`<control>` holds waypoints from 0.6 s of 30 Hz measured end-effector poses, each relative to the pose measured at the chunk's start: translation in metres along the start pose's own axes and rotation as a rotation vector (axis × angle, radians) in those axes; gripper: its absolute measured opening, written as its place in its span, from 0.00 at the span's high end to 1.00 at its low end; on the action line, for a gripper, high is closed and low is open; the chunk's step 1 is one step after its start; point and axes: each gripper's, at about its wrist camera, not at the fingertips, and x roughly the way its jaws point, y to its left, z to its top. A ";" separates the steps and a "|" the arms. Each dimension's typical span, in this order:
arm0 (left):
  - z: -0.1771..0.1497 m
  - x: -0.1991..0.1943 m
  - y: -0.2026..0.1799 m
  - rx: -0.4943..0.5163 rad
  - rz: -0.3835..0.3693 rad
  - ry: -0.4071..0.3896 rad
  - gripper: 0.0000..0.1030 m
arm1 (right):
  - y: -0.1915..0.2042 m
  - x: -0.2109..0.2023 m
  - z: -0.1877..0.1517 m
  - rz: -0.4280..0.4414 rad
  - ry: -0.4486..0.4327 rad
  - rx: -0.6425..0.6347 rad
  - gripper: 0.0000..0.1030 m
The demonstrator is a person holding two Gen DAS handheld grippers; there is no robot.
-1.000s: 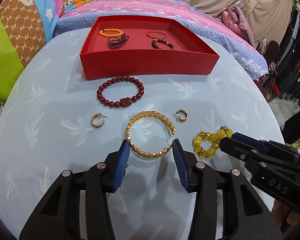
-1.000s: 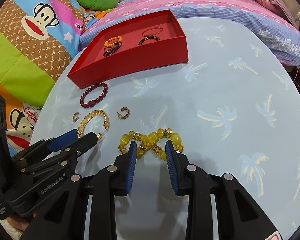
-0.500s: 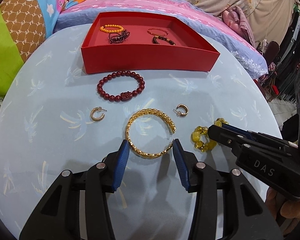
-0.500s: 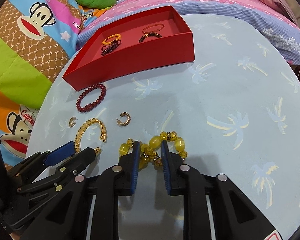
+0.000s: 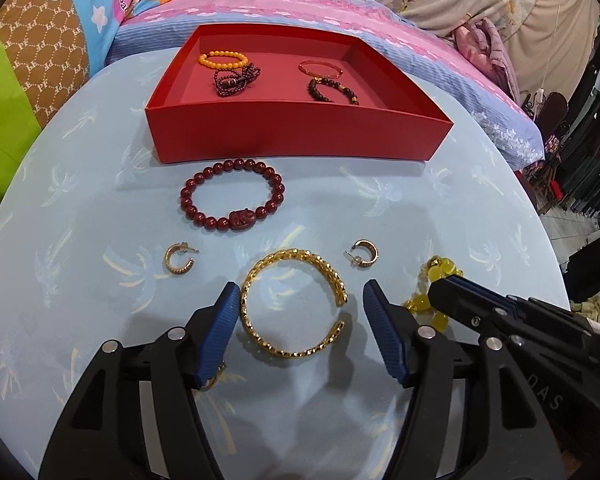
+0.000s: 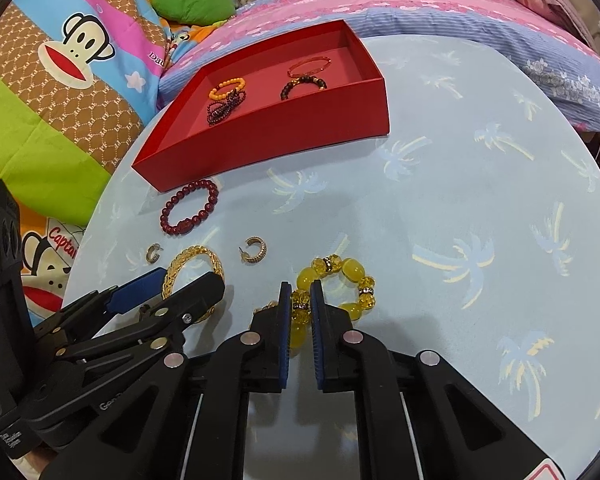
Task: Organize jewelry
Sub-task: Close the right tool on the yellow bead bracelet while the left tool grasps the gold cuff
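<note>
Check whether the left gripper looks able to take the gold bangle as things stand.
Probably yes. The left gripper is opening, its blue pads either side of the gold bangle, which lies flat on the table. Nothing sits between; the right gripper is off to the side.

Bright, even indoor light, soft shadows under each hand-held gripper, sharp focus, strong fisheye bending with dark corners

There were seven bracelets: four in one red tray (image 5: 300,136) and three on the desk (image 5: 440,208). Two earrings also lay there.
</note>
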 end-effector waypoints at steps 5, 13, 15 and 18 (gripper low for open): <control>-0.001 0.001 -0.002 0.032 0.015 -0.007 0.48 | -0.001 -0.001 0.000 0.004 -0.003 0.003 0.91; -0.002 -0.008 0.001 0.021 0.005 -0.012 0.49 | -0.001 -0.011 0.002 0.016 -0.028 0.007 0.91; -0.001 -0.012 0.003 0.015 0.002 -0.017 0.49 | -0.001 -0.017 0.005 0.020 -0.041 0.006 0.91; 0.002 -0.022 0.005 0.007 -0.007 -0.031 0.49 | 0.000 -0.028 0.010 0.026 -0.069 0.003 0.91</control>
